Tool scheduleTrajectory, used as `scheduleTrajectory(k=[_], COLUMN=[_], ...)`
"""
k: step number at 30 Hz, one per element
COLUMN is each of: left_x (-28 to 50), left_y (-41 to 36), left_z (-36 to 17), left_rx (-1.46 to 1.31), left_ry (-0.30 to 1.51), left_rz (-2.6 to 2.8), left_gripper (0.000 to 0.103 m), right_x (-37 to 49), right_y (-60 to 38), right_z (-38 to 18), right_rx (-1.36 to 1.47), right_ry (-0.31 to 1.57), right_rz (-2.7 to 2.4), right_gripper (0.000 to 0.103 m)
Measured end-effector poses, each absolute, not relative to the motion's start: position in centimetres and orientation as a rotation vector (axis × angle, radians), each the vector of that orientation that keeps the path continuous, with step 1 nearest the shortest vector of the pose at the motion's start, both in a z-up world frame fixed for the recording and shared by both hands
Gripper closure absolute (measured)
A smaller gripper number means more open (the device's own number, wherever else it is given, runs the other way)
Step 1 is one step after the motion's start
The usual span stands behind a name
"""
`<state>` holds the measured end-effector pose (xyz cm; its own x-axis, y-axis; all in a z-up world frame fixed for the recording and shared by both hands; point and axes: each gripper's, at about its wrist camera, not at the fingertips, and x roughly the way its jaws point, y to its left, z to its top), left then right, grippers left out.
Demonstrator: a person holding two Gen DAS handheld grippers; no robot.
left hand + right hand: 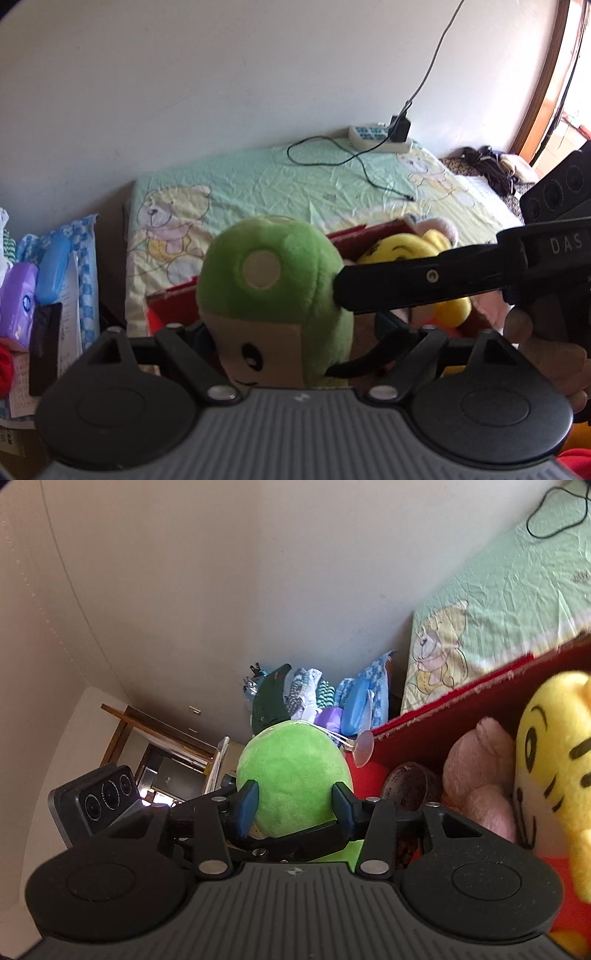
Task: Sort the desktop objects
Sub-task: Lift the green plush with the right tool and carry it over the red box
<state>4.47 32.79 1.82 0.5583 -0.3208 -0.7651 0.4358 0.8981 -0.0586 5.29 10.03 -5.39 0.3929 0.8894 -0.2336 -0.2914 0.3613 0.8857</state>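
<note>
Over near edge of red box (pixel 443 716), both hand-held grippers clamp green plush (pixel 273 288): left (pixel 291 347), right (pixel 293 805). Step: transfer. Next: one lets go, plush lowered beside yellow tiger plush (pixel 554 760).

Green mushroom plush (pixel 273 295) with smiling face, upright before the red box (pixel 166 306).
</note>
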Motion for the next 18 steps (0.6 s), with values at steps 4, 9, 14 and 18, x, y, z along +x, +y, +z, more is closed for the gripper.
scheduleTrajectory(k=[4, 9, 14, 18], left_x=[5.4, 6.5, 6.2, 5.6], left_y=[33.5, 35.1, 35.6, 36.0], left_z=[-0.9, -3.3, -4.2, -4.3], left_rx=[0.234, 0.21, 0.218, 0.229], left_ry=[0.911, 1.002, 1.043, 1.042], left_rz=[-0.437, -0.45, -0.461, -0.471], left_gripper=[0.017, 0.017, 0.016, 0.017], right_x=[5.6, 5.6, 5.9, 5.8], right_y=[11.6, 12.7, 13.0, 13.2], right_z=[-7.3, -8.0, -7.8, -7.9], right_rx=[0.912, 0.92, 0.893, 0.902], right_ry=[0.889, 0.943, 0.988, 1.02], right_rz=[0.834, 0.773, 0.717, 0.713], right_gripper=[0.06, 0.06, 0.06, 0.059])
